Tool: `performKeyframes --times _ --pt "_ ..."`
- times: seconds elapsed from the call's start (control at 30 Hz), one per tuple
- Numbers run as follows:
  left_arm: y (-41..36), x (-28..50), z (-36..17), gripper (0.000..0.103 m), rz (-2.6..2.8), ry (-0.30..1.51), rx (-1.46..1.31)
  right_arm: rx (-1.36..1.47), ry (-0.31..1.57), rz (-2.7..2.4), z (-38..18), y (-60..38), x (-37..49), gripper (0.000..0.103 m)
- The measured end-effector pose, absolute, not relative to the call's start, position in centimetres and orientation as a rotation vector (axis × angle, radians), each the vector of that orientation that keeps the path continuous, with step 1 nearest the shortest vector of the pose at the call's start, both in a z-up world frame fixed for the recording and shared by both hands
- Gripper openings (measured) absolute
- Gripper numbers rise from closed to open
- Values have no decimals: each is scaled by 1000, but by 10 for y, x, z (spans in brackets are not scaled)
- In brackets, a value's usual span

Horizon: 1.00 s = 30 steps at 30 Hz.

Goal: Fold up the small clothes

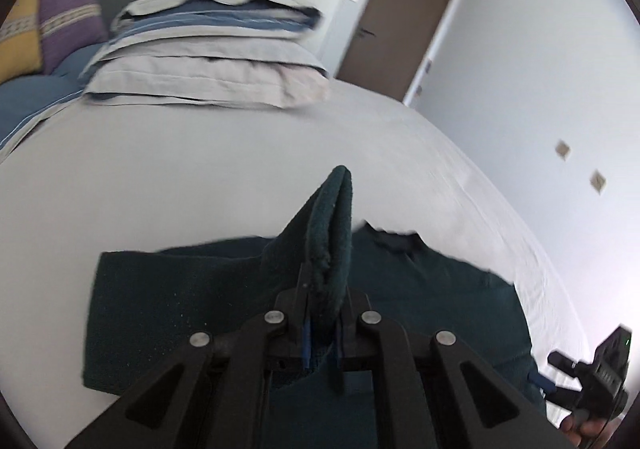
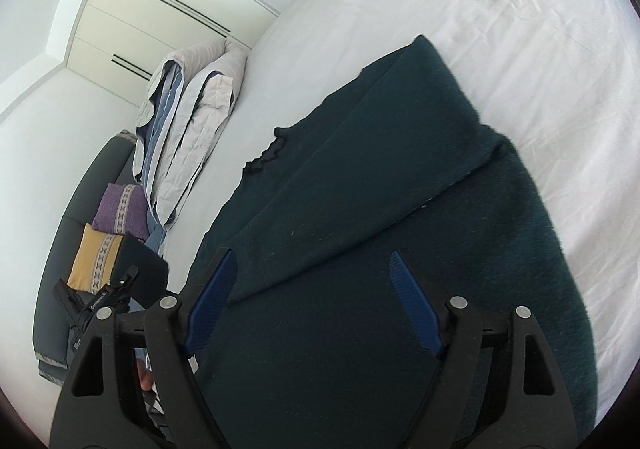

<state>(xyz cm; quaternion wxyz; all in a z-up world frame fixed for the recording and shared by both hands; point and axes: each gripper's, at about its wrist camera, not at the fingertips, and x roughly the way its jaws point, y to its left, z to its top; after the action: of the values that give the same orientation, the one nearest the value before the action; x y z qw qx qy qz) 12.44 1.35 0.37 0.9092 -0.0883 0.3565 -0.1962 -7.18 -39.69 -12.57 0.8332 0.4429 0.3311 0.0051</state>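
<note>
left wrist: sweater [image 1: 332, 233] in gripper [image 1: 324, 289]

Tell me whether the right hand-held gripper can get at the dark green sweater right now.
Probably yes: the right hand-held gripper hangs open directly over the dark green sweater, nothing between them.
</note>
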Motion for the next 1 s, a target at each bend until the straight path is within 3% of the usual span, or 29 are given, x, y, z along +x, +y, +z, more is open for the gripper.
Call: performKeyframes --times 0.2,0.37,0.47,0.57,0.9,1.0 --pt "-118 102 -39 13 -511 811 79 981 671 -35 -134 -442 -90 78" --pt "-141 96 -61 46 -578 893 110 971 691 -27 -132 -452 -74 78" --pt "-124 82 -52 74 -579 866 80 942 728 5 -130 -443 -55 78" --pt "-95 70 -39 78 -592 840 18 898 767 62 -125 -420 -29 78" --pt "50 88 -29 78 -417 794 -232 784 991 264 -122 -321 77 77" --pt "101 105 -34 78 -323 791 -322 792 1101 257 -142 -301 100 63"
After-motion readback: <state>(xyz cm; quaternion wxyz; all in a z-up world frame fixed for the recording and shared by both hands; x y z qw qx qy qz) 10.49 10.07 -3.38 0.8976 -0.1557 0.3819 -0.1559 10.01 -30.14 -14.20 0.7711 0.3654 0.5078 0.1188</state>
